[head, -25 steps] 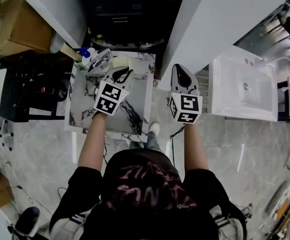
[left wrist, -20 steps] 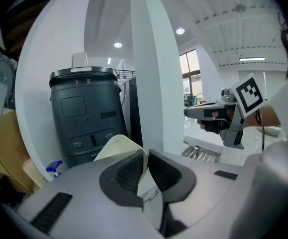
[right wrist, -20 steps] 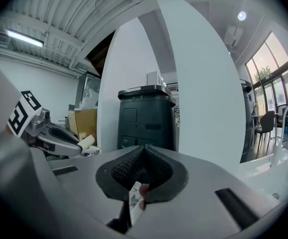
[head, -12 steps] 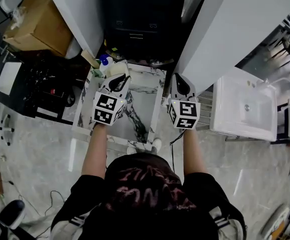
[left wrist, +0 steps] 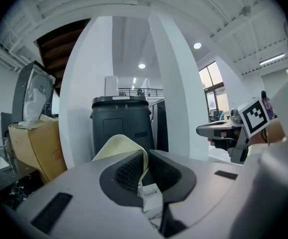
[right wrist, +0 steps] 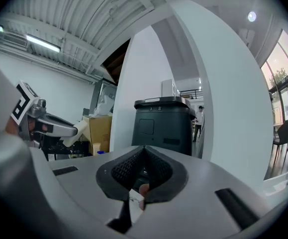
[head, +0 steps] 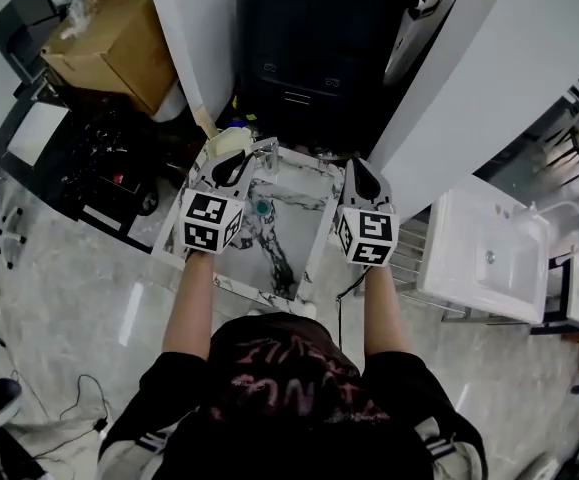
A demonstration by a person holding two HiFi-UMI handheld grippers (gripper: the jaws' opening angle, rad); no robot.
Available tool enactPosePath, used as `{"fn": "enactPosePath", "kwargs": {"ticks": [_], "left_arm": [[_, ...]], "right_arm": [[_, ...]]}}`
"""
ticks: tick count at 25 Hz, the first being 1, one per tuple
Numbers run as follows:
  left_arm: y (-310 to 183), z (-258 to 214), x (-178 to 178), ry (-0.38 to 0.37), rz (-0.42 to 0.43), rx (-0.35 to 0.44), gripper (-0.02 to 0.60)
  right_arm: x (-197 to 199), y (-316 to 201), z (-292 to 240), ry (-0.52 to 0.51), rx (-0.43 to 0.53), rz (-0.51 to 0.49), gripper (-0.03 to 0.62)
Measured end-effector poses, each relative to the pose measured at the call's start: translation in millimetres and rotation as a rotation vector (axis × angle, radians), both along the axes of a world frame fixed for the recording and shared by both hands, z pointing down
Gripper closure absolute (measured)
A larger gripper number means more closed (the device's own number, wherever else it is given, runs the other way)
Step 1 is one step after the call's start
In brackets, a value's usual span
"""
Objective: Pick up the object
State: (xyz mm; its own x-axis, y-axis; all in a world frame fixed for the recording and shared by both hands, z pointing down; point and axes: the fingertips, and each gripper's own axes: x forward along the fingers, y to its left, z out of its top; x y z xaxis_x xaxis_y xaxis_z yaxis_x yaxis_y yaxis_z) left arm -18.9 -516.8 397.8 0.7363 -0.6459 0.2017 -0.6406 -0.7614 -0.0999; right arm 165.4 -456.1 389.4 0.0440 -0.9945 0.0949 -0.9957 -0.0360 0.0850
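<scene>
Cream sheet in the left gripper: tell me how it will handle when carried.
The cream sheet arches over above the left gripper, so it is probably flexible yet holds some shape. It looks thin, so likely light. Pinched at one edge, it may flap.

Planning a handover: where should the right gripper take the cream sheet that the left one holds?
Probably the free top edge of the cream sheet, above the left gripper jaws, approached from the right; it is thin and arched, so jaws can pinch across it.

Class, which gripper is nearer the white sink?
Right. The right gripper hangs just left of the sink, at the table's right edge; the left gripper, shut on a cream sheet, is farther left, across the table.
</scene>
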Motion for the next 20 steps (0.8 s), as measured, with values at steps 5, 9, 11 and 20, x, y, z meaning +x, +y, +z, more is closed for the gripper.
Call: {"fn": "enactPosePath", "kwargs": {"ticks": [5,9,11,20], "left_arm": [[-3.6,-14.4,-13.2,0.029,-0.036,0.021,0.535],[-4.2,-21.1,-16.0,0.033,-0.046,0.03,0.535],[-5.0,-24.6,-14.8,0.037,-0.046,0.034,0.535],[-5.3,-28.6,-8.2,0.047,-0.034,0.039,0.535]], "right_arm": [[-1.4,-2.2,-8.4,0.013,0.009,-0.01,0.58],[1.4,-1.5,-12.9,0.011,0.014,-0.011,0.58],[3.9,-1.9,-14.5,0.005,0.017,-0.009,0.58],[13.2,-1.1,-12.8,-0.008,0.018,0.002,0.58]]}}
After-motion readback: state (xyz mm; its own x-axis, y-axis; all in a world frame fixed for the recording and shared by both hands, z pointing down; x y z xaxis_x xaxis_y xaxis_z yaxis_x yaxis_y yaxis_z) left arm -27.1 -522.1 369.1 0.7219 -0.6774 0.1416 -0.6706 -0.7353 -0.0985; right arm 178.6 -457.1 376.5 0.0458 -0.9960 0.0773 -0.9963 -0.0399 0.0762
